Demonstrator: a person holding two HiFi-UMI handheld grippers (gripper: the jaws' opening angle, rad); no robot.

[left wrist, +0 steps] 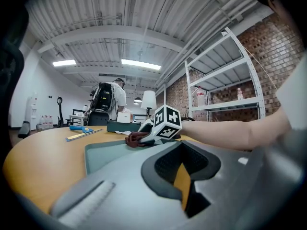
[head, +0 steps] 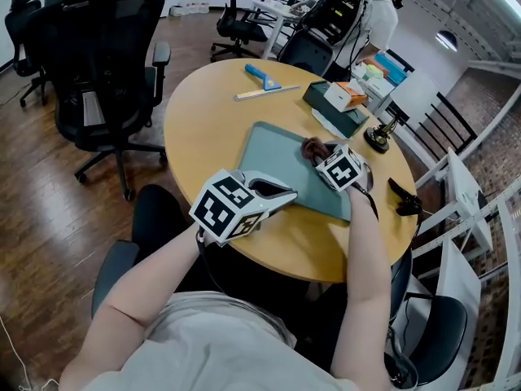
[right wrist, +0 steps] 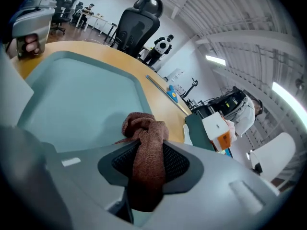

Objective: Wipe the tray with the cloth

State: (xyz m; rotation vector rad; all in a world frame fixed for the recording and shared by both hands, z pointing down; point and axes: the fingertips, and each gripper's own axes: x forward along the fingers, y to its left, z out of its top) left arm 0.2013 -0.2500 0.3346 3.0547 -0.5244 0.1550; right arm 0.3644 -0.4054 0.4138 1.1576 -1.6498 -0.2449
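Right tool point(right wrist: 147, 169) clamps the cloth point(right wrist: 143, 128) on the tray point(head: 273, 149) — left tool point(head: 285, 195) clenched at its near edge.

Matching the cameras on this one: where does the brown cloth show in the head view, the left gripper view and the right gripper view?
Head view: cloth right of centre, on the far right part of the tray.
Left gripper view: centre-left, a small dark bunch under the marker cube.
Right gripper view: lower centre, clamped in the right gripper tongs.
Shared landmark: the teal tray.
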